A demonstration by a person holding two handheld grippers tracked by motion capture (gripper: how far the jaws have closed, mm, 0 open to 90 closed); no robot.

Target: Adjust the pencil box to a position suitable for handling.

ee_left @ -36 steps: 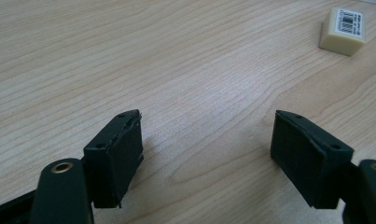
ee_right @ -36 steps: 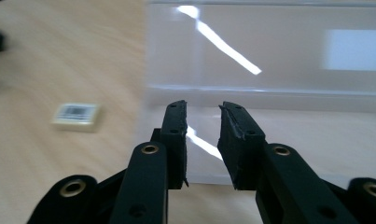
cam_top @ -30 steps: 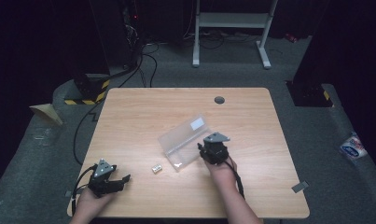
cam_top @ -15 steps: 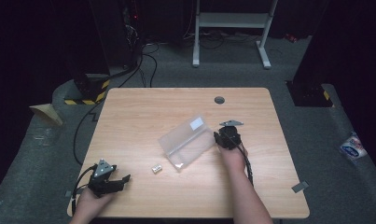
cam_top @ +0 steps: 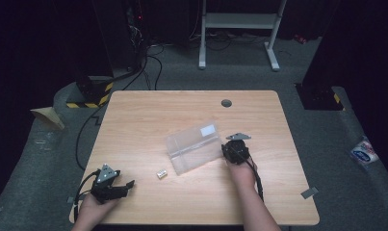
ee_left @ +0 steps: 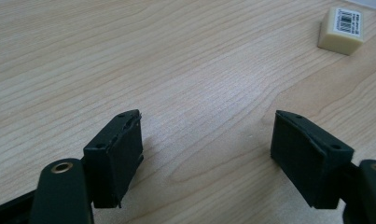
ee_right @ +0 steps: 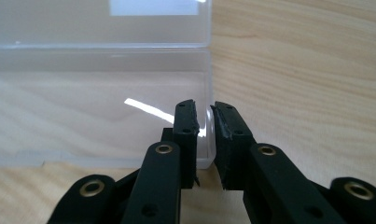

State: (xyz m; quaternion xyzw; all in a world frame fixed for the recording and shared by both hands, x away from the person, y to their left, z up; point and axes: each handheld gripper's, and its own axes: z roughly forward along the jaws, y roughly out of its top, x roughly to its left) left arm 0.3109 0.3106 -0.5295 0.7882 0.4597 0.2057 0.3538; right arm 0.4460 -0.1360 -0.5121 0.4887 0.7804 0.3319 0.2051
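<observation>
At the centre of the desk [cam_top: 148, 115] lies a clear plastic case [cam_top: 194, 147], opened flat, and the right tongs [cam_top: 228, 149] stand at its three-o'clock end wall. Their jaws have just been closing, and the right gripper view shows that thin wall [ee_right: 209, 93] pinched between the nearly shut pads. To do this well, the person should likely keep the pinch square on the wall and move slowly, since the slick plastic could slip or the light case swing about the grip. The left tongs [cam_top: 122, 185] rest at seven o'clock, jaws open and empty. The left gripper view shows the barcode label on a small cream eraser [ee_left: 340, 29] lying toward one o'clock of those jaws; in the high view it is a pale speck [cam_top: 161, 173] beside the case. The high view alone gives both hands' spacing.
</observation>
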